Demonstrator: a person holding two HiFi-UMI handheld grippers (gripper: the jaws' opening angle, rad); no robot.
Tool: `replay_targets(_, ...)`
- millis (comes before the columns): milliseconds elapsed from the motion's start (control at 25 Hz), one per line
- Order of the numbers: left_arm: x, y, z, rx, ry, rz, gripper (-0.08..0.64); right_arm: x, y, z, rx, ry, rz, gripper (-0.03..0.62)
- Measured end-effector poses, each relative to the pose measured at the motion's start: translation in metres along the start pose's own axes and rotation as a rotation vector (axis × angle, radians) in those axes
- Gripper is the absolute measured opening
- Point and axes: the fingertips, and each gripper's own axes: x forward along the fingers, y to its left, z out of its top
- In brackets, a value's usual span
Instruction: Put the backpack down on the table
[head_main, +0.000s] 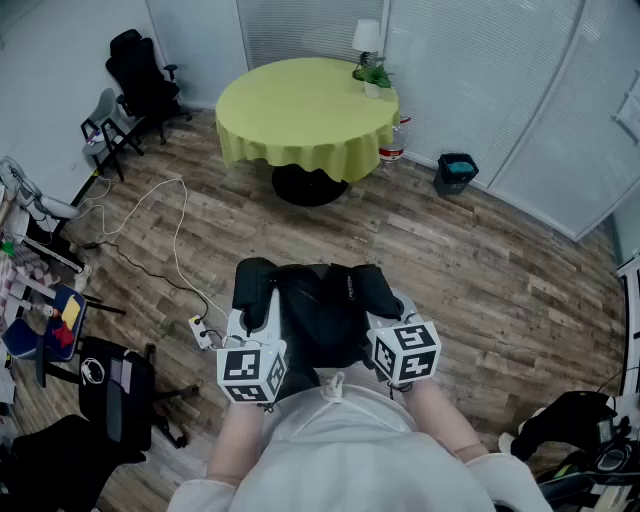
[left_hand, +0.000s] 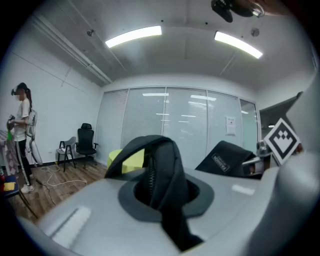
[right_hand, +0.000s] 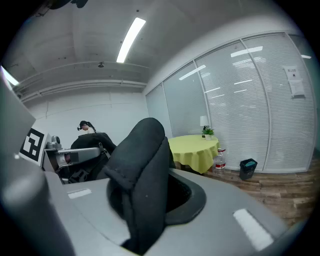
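While it hangs in front of the person's chest above the wooden floor (head_main: 480, 270), the backpack (head_main: 320, 315) is well apart from the round table (head_main: 300, 110).

Left gripper (head_main: 252, 330): jaws pinched on a black fold with a zip.

Right gripper (head_main: 392, 325): jaws clamped on a padded black part (strap or edge, unclear).

A lamp (head_main: 367, 37) and a plant (head_main: 373, 78) stand at the table's far edge.

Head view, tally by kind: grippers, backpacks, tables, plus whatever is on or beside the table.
grippers: 2 (left gripper, right gripper, both shut on the backpack)
backpack: 1
table: 1
lamp: 1
potted plant: 1
bottle: 1
bin: 1
Total: 8
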Motion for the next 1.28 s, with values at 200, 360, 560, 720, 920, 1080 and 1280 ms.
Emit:
replay_targets(200,0.008,0.005,-0.006,-0.001,0.011,0.0,0.034,0.009,-0.002,-0.005,0.002,0.005,0.0,0.035)
replay_targets(360,0.015,0.006,-0.007,-0.001,0.023,-0.007,0.034,0.014,-0.006,-0.004,0.009,0.01,-0.006,0.035)
replay_targets(560,0.018,0.009,-0.012,-0.006,0.034,-0.01,0.034,0.017,-0.007,-0.007,0.04,0.01,-0.009,0.035)
replay_targets(720,0.025,0.015,-0.017,-0.021,0.047,-0.011,0.034,0.027,-0.008,-0.009,0.044,0.028,-0.009,0.035)
replay_targets(920,0.048,0.038,-0.023,-0.039,0.068,-0.026,0.034,0.057,-0.011,-0.006,0.067,0.056,-0.027,0.035)
replay_targets(1080,0.076,0.075,-0.016,-0.046,0.065,-0.04,0.034,0.099,-0.002,0.007,0.075,0.053,-0.045,0.035)
replay_targets(1280,0.128,0.133,-0.002,-0.057,0.072,-0.068,0.034,0.166,0.009,0.033,0.089,0.053,-0.065,0.036)
